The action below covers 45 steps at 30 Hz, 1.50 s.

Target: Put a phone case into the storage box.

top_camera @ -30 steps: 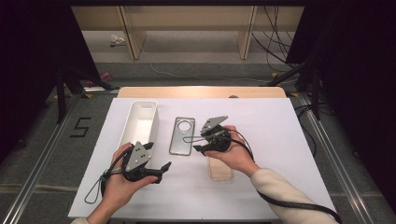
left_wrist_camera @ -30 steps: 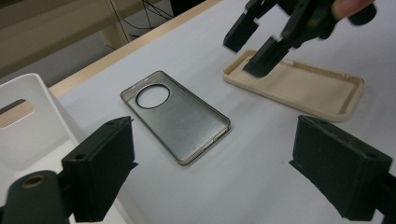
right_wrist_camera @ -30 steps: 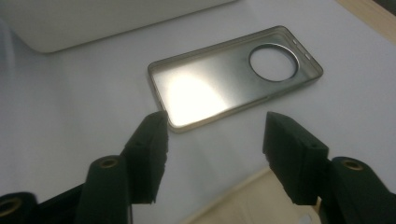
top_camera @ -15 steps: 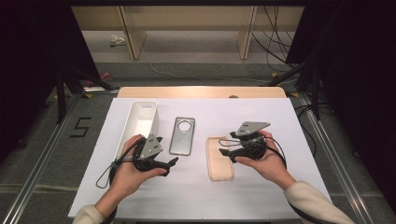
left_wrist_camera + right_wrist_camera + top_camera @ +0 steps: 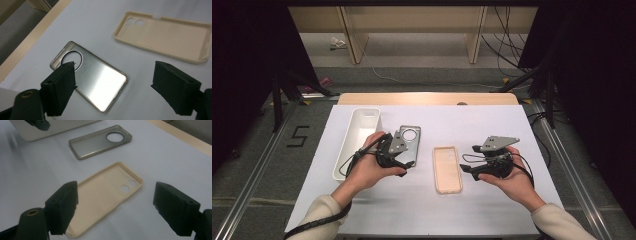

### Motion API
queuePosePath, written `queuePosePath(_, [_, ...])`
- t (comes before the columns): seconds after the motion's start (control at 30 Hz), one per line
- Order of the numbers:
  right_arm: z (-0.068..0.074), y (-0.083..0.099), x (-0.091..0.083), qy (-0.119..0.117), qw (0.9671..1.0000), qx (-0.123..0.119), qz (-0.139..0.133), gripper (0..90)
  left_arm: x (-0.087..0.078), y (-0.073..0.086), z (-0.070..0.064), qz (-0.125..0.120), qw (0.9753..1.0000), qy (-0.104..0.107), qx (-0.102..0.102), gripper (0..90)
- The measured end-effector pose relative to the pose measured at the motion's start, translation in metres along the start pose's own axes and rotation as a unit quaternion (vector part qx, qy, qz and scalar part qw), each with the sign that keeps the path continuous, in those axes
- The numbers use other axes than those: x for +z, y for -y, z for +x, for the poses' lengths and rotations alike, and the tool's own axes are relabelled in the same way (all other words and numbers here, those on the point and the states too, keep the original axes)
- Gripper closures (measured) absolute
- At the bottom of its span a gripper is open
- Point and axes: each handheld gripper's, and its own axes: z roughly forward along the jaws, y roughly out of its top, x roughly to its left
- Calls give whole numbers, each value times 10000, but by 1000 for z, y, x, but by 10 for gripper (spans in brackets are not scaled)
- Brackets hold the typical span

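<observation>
One grey case (image 5: 92,82) lies between the left hand-held gripper's (image 5: 113,87) jaws.

You are working in a lab-style recording bay. Your counter (image 5: 512,200) is covered in plain white sheet and sits between metal rails (image 5: 257,165) on a grey floor marked with the number 5 (image 5: 298,136). Black curtains (image 5: 242,50) hang on both sides, and loose cables (image 5: 507,45) trail past bare wooden shelving (image 5: 412,20) behind.
</observation>
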Motion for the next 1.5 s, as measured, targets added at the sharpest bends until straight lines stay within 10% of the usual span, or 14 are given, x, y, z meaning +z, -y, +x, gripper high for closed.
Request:
queuePosePath(0.13, [0,2,-1,8,10000,19,6,212,10,-8,3,456,9978,15,475,227])
queuePosePath(0.43, [0,3,1,-5,10000,13,41,216,29,-23,4,1205,9844,187,1271,263])
queuePosePath(0.77, [-1,4,1,2,10000,34,44,217,53,-22,-1,2110,9529,133,2174,293])
queuePosePath(1.0, [-1,4,2,-4,10000,44,48,218,68,-16,-5,2380,9409,147,2403,309])
queuePosePath(1.1, [-1,4,2,-4,10000,42,50,218,72,-16,-6,2602,9288,105,2637,317])
queuePosePath(1.33, [-1,3,2,-9,10000,37,37,220,80,-15,-8,2716,9196,56,2836,328])
queuePosePath(1.5, [0,3,2,-13,10000,32,37,220,84,-14,-7,2729,9181,76,2875,331])
